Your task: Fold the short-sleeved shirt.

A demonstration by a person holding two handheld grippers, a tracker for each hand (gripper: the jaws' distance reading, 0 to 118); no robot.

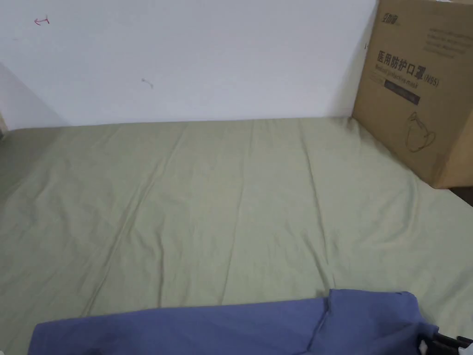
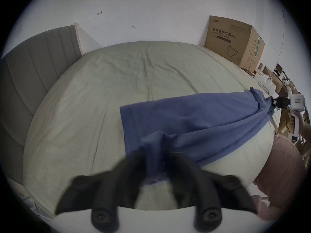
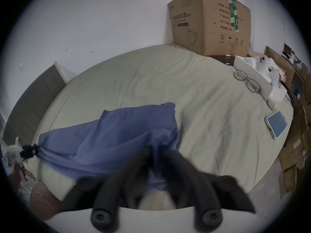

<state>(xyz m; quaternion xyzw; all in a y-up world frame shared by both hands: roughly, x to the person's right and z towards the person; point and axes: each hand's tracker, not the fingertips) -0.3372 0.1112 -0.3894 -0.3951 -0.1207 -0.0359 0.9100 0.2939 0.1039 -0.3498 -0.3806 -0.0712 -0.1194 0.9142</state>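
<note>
Stretching between the two tools, the blue short-sleeved shirt (image 2: pixel 198 124) is held taut along the near edge of the green bed sheet (image 1: pixel 221 198), its far part lying on the sheet and its near part hanging off the mattress edge. The left gripper (image 2: pixel 156 154) is seen clenched on a bunched corner of the cloth, fabric being pinched between both jaws; the right gripper (image 3: pixel 155 152) is likewise closed on the opposite end, where a sleeve seam (image 1: pixel 323 319) is visible.

Several failure modes may be anticipated. Because each grasp takes a gathered wad rather than a flat hem, a layer could be released unevenly, and a skewed crease would result. Should tension be lost on one side, the overhanging part could be dragged off the bed by its own weight. If the garment is swung far rightward, the phone (image 3: pixel 276 126) and the glasses (image 3: pixel 247 82) resting on that side could be swept. The cardboard box (image 1: pixel 420 88) stands well apart.
</note>
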